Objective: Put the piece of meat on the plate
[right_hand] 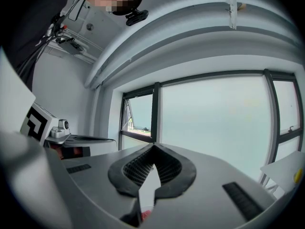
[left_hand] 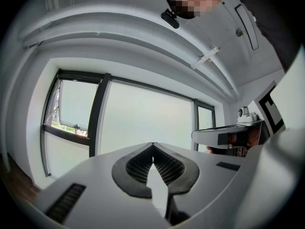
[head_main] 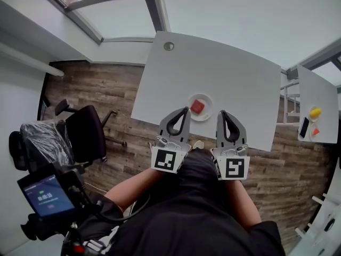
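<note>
Head view: a flat red piece of meat (head_main: 197,106) lies on a small round white plate (head_main: 209,114) near the front edge of a smooth white desk (head_main: 224,73) with rounded corners. The left gripper (head_main: 186,110) and the right gripper (head_main: 221,112) are held side by side just short of the plate, each pressed together and empty. Below the desk is a wood-plank floor (head_main: 96,87), with a black padded office chair (head_main: 85,131) on it.

Left gripper view: the left gripper (left_hand: 152,146) has grey shells and black ribbed pads (left_hand: 138,168) that meet at the tip, with nothing between them.

Right gripper view: the right gripper (right_hand: 153,148) looks the same, its ribbed pads (right_hand: 136,168) closed on nothing before a dark-framed window (right_hand: 155,111).
</note>
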The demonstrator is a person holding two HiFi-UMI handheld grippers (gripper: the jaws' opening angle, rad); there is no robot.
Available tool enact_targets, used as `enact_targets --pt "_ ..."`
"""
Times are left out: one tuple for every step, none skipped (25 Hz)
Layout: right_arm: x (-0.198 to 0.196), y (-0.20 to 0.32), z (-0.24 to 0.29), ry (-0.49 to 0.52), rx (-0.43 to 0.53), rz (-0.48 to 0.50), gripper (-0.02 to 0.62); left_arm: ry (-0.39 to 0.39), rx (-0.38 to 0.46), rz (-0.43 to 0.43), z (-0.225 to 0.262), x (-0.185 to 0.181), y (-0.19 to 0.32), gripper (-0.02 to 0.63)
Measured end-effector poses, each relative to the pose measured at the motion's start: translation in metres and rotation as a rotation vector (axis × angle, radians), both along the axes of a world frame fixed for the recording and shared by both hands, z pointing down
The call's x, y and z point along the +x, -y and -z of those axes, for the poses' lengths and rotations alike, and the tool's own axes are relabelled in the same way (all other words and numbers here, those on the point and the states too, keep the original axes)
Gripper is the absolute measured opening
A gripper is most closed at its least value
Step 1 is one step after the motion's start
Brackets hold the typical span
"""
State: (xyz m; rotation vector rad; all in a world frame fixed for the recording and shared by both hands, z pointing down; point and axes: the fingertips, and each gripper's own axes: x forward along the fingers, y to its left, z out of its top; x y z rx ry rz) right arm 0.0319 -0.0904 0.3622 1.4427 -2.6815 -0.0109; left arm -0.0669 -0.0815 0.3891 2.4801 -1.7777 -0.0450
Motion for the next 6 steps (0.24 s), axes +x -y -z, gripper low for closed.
enact_targets --pt "0.0008 -0.0003 0.0002 0.0 -0.001 -0.003 0.005 -0.003 -0.001 0.001 0.0004 -0.0001 0.0003 0.006" --pt "0.0014 -0.0005 0.0005 0.0 -0.002 -0.004 0.005 -0.003 0.0 0.001 0.0008 -0.0002 0.0006 0.006" --pt "0.0018 -0.0006 0.0009 0.001 -0.002 -0.003 0.005 -0.003 0.001 0.002 0.0013 -0.0003 0.0009 0.006" --pt "0.0021 -0.0005 0.0015 0.002 -0.002 -0.002 0.005 -0.001 0.002 0.003 0.0018 -0.0003 0.0012 0.006" --pt "0.0024 -0.0003 0.0022 0.003 -0.001 -0.001 0.005 0.002 0.005 0.003 0.0024 -0.0003 0.0017 0.006" --pt "0.0027 -0.0001 0.0029 0.003 0.0 0.0 0.005 0.004 0.008 0.004 0.0031 -0.0003 0.0022 0.006"
